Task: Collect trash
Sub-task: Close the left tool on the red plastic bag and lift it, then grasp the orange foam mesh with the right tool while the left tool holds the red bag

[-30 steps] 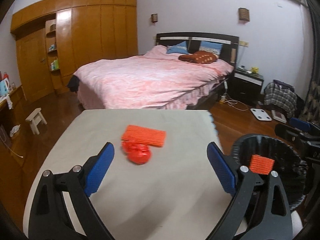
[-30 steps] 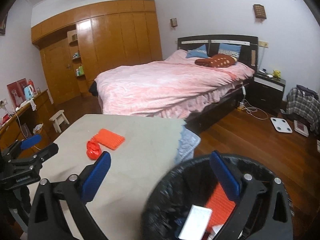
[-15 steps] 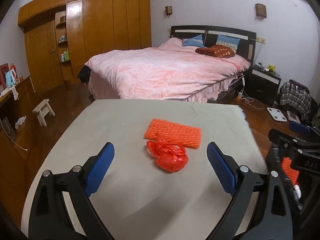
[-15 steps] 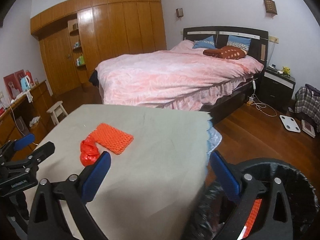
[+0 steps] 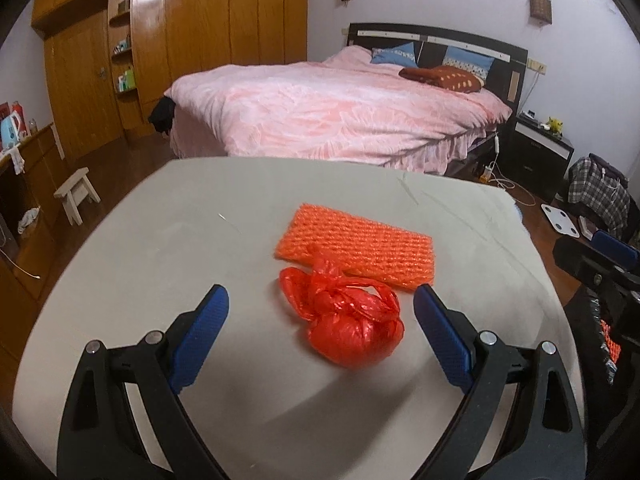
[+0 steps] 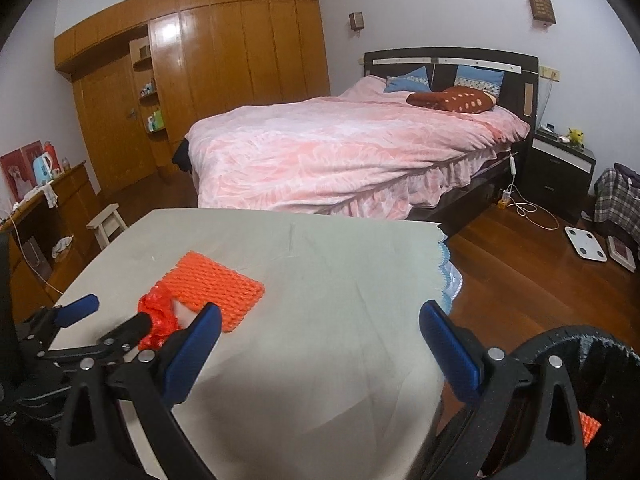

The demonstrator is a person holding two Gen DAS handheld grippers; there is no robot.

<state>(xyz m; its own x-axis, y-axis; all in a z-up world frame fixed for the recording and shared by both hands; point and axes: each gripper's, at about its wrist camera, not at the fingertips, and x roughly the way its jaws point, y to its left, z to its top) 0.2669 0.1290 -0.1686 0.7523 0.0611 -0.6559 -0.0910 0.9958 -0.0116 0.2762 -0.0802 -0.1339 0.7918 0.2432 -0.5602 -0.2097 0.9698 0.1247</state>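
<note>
Now we hold our left gripper (image 5: 320,320) low over the grey-clothed table (image 5: 160,248), its blue-padded jaws spread wide with nothing between the pads but air. Straight ahead, lying in the gap between the two fingers as the left wrist camera sees it, sits a knotted red plastic bag (image 5: 346,320), resting on the cloth and touched by neither pad. Just behind the bag, and touching its knotted top, lies a flat orange foam net (image 5: 360,246), flat on the table. From the right wrist view we see the same pair from the side: the red bag (image 6: 158,316) partly hidden behind our left gripper (image 6: 116,318), and the orange net (image 6: 218,290) just beyond it. Our right gripper (image 6: 320,338) is likewise spread open and empty, hanging over the near right part of the table, well apart from the bag. At its lower right stands a round bin lined with a black bag (image 6: 600,344), beside the table edge, and inside it we glimpse another piece of orange foam net (image 6: 590,432). Beyond the table stands a bed with a pink quilt (image 5: 340,112), with a wooden wardrobe (image 5: 180,40) along the far left wall and a small white stool (image 5: 76,194) on the wooden floor.
</note>
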